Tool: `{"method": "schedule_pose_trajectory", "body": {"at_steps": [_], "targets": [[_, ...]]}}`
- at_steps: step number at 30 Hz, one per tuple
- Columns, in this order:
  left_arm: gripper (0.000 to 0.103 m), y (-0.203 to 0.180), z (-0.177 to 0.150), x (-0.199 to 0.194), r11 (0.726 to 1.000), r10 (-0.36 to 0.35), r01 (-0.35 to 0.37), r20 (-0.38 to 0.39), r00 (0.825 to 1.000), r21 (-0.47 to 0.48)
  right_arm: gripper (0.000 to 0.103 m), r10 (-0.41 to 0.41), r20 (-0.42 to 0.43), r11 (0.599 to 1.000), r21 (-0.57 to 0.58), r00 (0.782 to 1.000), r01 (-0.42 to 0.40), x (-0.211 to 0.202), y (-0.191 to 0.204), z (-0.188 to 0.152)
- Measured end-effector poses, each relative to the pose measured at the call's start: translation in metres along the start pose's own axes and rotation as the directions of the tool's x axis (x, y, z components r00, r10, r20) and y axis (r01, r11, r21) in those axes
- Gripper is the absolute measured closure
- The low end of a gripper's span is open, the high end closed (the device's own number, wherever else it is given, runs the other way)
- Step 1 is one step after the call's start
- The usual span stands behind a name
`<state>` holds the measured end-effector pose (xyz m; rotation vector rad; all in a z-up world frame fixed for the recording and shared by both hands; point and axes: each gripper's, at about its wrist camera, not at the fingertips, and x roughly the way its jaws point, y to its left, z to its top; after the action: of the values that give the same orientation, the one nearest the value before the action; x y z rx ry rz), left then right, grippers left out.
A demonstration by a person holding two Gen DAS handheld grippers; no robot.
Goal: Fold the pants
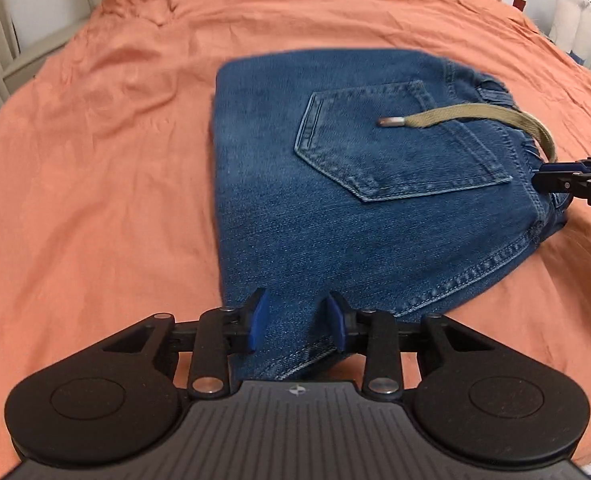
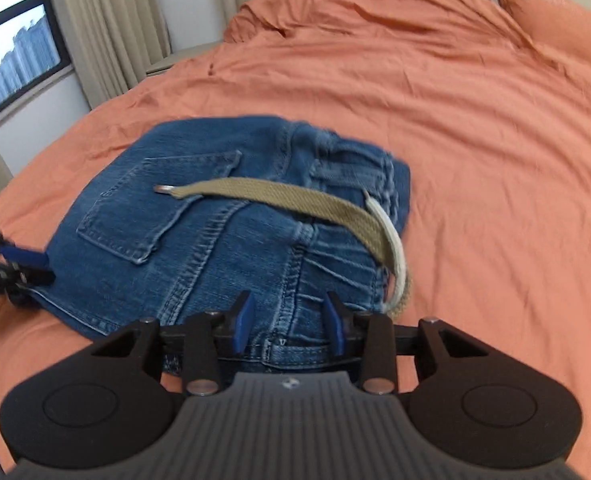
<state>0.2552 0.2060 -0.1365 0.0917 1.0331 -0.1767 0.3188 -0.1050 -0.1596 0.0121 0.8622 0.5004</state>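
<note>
Left wrist view: folded pants [image 1: 335,184] are being seen lying on the orange bed [image 1: 95,160], back pocket [image 1: 395,140] up, a khaki belt [image 1: 467,116] trailing across it. The left gripper [image 1: 295,322] is being held spread, the pants' near edge lying between its blue pads. The right gripper [image 2: 288,326] is likewise being held spread over the waistband, nothing being pinched.

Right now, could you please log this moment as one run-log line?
jeans: folded on orange bed | khaki belt: lying on top | left gripper: open | right gripper: open
</note>
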Motion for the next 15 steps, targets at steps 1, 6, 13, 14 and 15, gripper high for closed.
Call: {"method": "schedule_pose_trajectory", "body": {"at_steps": [1, 6, 13, 14, 15], "targets": [[0.062, 0.000, 0.001, 0.000, 1.000, 0.004, -0.004, -0.003, 1.000, 0.001, 0.070, 0.001, -0.005, 1.000, 0.003, 1.000, -0.001, 0.002, -0.001, -0.001], [0.062, -0.001, 0.008, -0.018, 0.999, 0.039, -0.039, 0.005, 0.999, 0.008, 0.069, -0.028, -0.034, 1.000, -0.015, 0.999, 0.028, 0.002, 0.006, 0.011], [0.057, -0.013, 0.007, -0.101, 0.991, 0.122, -0.127, 0.136, 0.983, 0.031, 0.041, -0.073, 0.043, 0.995, -0.060, 0.996, 0.075, -0.054, 0.033, 0.034], [0.053, -0.018, 0.007, -0.116, 0.988, 0.140, -0.148, 0.169, 0.975, 0.033, 0.038, -0.068, 0.067, 0.996, -0.061, 0.995, 0.072, -0.067, 0.038, 0.036], [0.050, -0.023, 0.005, -0.132, 0.985, 0.159, -0.168, 0.200, 0.967, 0.031, 0.031, -0.066, 0.090, 0.996, -0.058, 0.994, 0.071, -0.081, 0.043, 0.037]]}}
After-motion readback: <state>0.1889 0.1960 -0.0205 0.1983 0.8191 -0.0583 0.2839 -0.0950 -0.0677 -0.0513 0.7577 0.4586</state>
